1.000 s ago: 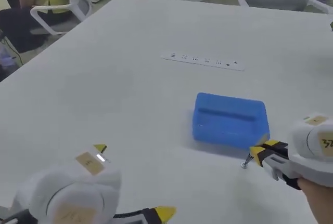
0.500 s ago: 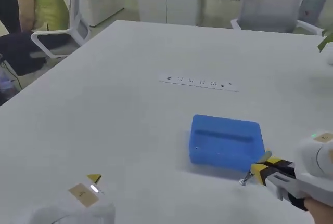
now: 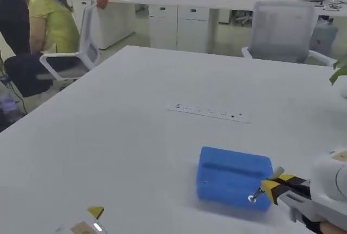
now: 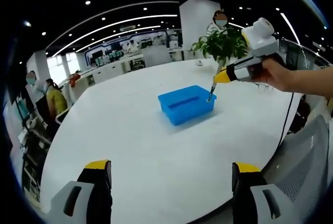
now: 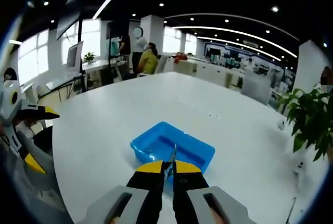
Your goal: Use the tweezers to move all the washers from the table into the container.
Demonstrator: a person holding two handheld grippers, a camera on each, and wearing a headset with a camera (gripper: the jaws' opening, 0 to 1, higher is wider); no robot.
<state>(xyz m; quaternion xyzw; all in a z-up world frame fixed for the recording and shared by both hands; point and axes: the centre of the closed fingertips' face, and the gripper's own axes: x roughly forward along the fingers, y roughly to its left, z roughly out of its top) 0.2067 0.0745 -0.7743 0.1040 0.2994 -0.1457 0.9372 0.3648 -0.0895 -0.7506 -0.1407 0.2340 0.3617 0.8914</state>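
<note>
Washer (image 3: 252, 198) (small metal ring, seemingly) on thin steel tweezers (image 3: 258, 193), pinched by right claw (image 3: 270, 185), at blue plastic container (image 3: 227, 177) rim; unreleased. Left claw (image 4: 170, 167) spread.

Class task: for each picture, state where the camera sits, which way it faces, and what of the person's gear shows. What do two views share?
Head view: head-mounted, looking forward and down at the blue container; the right hand-held gripper enters lower right.
Left gripper view: on the left hand-held gripper, facing the container; its open jaws rise at the bottom.
Right gripper view: on the right hand-held gripper, facing the container; its jaws pinch the tweezers.
Shared: all show the container.
</note>
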